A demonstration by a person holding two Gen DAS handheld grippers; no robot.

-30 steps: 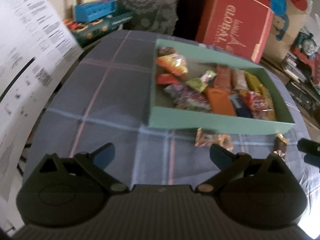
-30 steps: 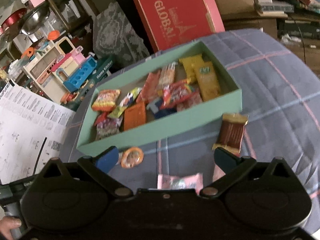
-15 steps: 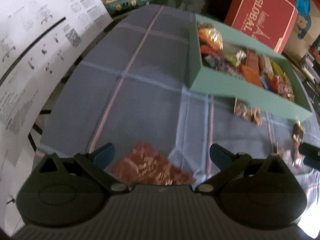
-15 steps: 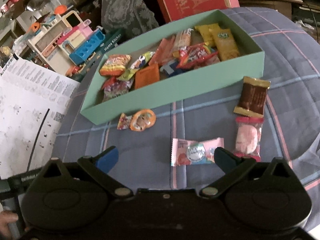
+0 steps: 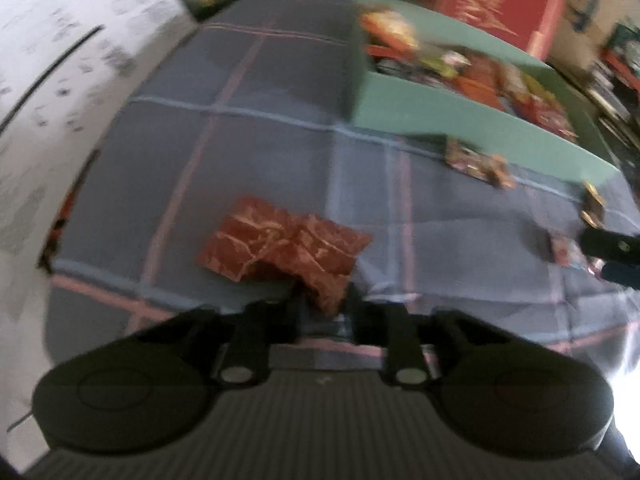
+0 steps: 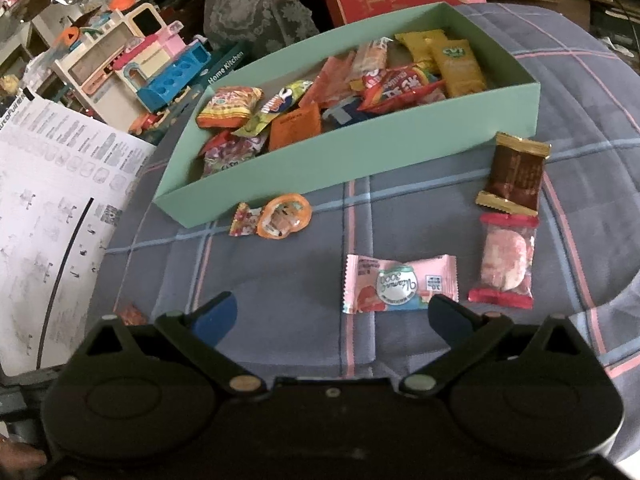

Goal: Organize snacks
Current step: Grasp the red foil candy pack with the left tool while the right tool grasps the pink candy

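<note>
Left gripper (image 5: pixel 322 300) is now pinching the red-brown marbled snack packet (image 5: pixel 280 246) that half a second ago was lying loose between spread fingers.

The grasp is starting this packet's trip to the mint-green box (image 6: pixel 360 160); the blurred view is suggesting, not proving, that it is already lifting off the plaid cloth (image 5: pixel 248 136); the right gripper (image 6: pixel 332 316) is hovering spread wide just short of the pink candy wrapper (image 6: pixel 400 284); open cloth is lying between packet and box, though the printed sheet (image 5: pixel 60 80) is crowding the left edge, and the orange ring candy (image 6: pixel 280 216) is sitting against the box's near wall.
</note>
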